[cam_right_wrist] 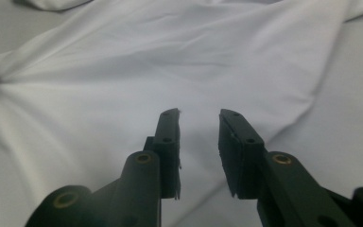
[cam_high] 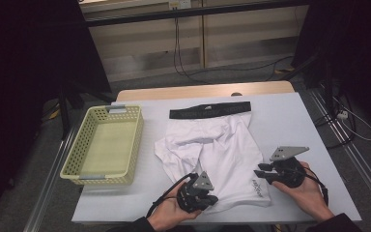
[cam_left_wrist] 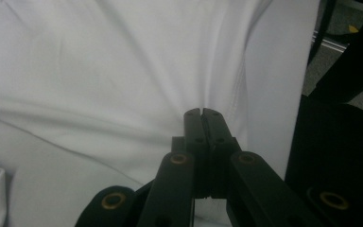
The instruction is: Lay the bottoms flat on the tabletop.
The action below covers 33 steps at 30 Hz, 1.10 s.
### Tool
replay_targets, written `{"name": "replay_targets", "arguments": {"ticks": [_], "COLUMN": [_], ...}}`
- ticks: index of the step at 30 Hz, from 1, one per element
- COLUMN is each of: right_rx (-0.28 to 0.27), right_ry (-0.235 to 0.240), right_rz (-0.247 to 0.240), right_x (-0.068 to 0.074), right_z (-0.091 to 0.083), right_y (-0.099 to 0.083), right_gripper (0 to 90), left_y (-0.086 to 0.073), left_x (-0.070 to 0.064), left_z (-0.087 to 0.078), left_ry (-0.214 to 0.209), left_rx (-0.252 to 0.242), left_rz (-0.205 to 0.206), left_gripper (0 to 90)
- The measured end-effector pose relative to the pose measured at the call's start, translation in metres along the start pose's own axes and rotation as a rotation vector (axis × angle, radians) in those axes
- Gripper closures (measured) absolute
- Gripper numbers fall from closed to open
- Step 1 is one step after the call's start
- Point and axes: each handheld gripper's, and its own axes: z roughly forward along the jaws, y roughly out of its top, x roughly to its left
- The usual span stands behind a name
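High view: white shorts [cam_high: 222, 150] with black waistband lie flat mid-worktop [cam_high: 290, 121], right of the yellow basket [cam_high: 107, 144]. Long axis runs near-to-far, waistband at far end. Left claw [cam_high: 211, 198] pinches the near hem; right claw [cam_high: 262, 170] spread beside the right leg edge.

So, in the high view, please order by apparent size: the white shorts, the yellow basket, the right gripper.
1. Shorts: largest, though the basket comes close.
2. Basket: a little less area.
3. Right gripper: clearly smallest, although it sits nearest the camera.
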Motion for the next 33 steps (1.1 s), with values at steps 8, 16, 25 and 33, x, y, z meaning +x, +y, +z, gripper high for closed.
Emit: {"name": "replay_targets", "arguments": {"ticks": [8,16,25,33], "right_rx": [-0.020,-0.021,0.008,-0.016], "right_ry": [-0.087,-0.144,-0.205,-0.236], "right_rz": [0.035,0.075,0.085,0.139], "right_x": [-0.038,-0.070,-0.094,-0.117], "right_z": [0.016,0.046,0.084,0.097], "right_y": [0.021,0.047,0.068,0.075], "right_gripper": [67.3,66.1,65.4,64.1], "left_y": [-0.005,-0.003,-0.003,-0.001], "left_x": [0.011,0.024,0.026,0.023], "left_z": [-0.004,0.000,0.010,0.009], "left_ry": [0.037,0.102,0.123,0.130], "left_rx": [-0.038,-0.078,-0.075,-0.053], "left_rz": [-0.025,-0.036,-0.006,-0.013], "left_gripper": [81.4,61.7,81.1,90.0]}}
